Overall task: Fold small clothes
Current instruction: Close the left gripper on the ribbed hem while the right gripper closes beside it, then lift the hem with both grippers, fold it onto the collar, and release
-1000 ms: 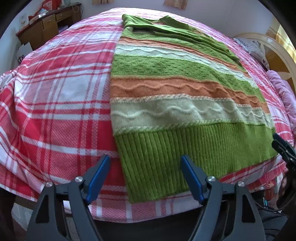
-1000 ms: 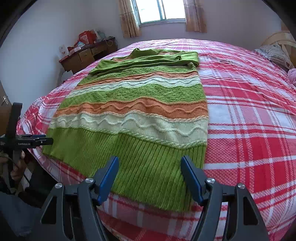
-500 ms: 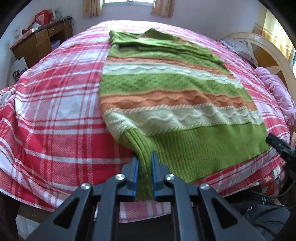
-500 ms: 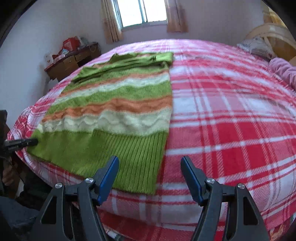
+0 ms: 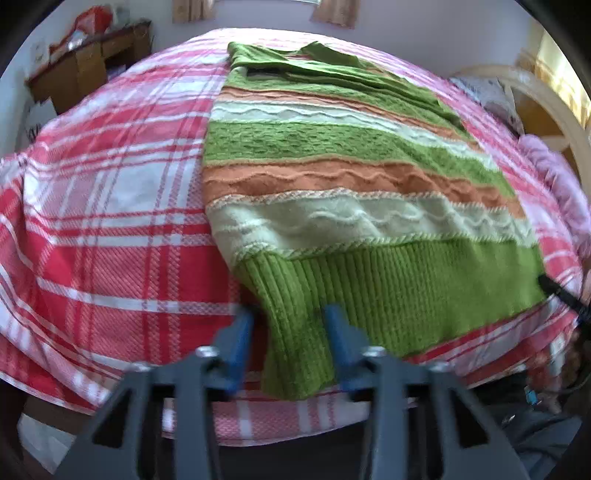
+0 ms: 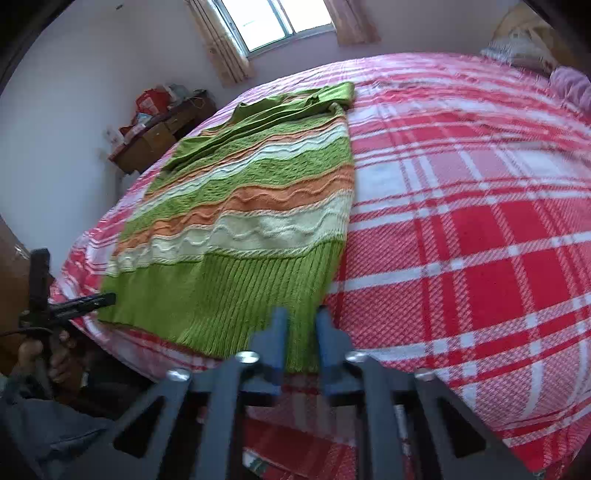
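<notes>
A home bedroom: plaid-covered bed (image 6: 461,240), curtained window (image 6: 273,18), cluttered wooden desk (image 6: 159,133).

Both hand-held grippers closed on sweater (image 5: 369,236) hem (corners)

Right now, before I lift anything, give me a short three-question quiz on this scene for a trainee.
1. True or false: the left tool and the right tool are each shut on a corner of the sweater at its green ribbed hem.
2. Which stripe lies directly above the ribbed hem? A: orange. B: cream. C: blue.
3. Fill in: the sweater lies flat on a red and white ____ bedspread.

Key: 1 true; 2 B; 3 plaid.
</notes>
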`<action>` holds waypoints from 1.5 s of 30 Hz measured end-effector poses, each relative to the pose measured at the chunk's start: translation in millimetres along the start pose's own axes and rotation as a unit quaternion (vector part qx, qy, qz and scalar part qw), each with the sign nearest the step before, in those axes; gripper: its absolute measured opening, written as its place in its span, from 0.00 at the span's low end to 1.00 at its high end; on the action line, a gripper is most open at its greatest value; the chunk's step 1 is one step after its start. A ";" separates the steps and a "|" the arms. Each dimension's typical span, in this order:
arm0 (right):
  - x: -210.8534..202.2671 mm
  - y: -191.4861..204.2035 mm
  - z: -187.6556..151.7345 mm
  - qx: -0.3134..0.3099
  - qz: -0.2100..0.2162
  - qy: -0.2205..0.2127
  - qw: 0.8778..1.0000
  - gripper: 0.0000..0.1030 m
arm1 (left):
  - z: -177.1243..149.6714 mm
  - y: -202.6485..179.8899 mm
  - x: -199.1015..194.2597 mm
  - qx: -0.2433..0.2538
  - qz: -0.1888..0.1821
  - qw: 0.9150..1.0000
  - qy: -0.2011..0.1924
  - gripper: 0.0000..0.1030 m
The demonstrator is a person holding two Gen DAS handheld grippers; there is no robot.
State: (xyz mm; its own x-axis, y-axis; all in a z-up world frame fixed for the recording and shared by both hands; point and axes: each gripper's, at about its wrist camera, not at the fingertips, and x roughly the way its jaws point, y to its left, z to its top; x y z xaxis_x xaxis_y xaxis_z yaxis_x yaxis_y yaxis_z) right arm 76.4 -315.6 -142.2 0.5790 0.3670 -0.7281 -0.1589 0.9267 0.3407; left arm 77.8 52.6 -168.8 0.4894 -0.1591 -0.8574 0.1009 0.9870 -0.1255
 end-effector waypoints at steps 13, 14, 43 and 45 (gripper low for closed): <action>-17.8 10.6 4.1 -0.031 0.028 -0.043 0.998 0.04 | 8.8 2.1 -29.1 0.006 -0.032 0.998 -0.054 0.10; -22.0 9.7 6.7 -0.026 0.036 -0.051 0.998 0.04 | 10.9 3.1 -34.6 0.004 -0.038 0.997 -0.066 0.10; -74.4 22.9 136.0 0.030 0.160 -0.190 0.968 0.03 | 120.3 22.4 -69.9 -0.036 -0.067 0.986 -0.151 0.10; -74.0 26.8 146.5 0.026 0.160 -0.195 0.967 0.03 | 132.2 24.7 -68.2 -0.043 -0.071 0.985 -0.153 0.10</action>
State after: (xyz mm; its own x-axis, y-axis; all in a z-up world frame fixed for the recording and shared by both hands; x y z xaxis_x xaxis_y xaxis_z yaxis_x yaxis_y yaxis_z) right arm 146.4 -329.9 8.0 0.7660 0.5660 -0.3048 -0.3454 0.7623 0.5473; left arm 161.4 84.6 -47.4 0.7145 -0.2835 -0.6397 0.1208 0.9505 -0.2863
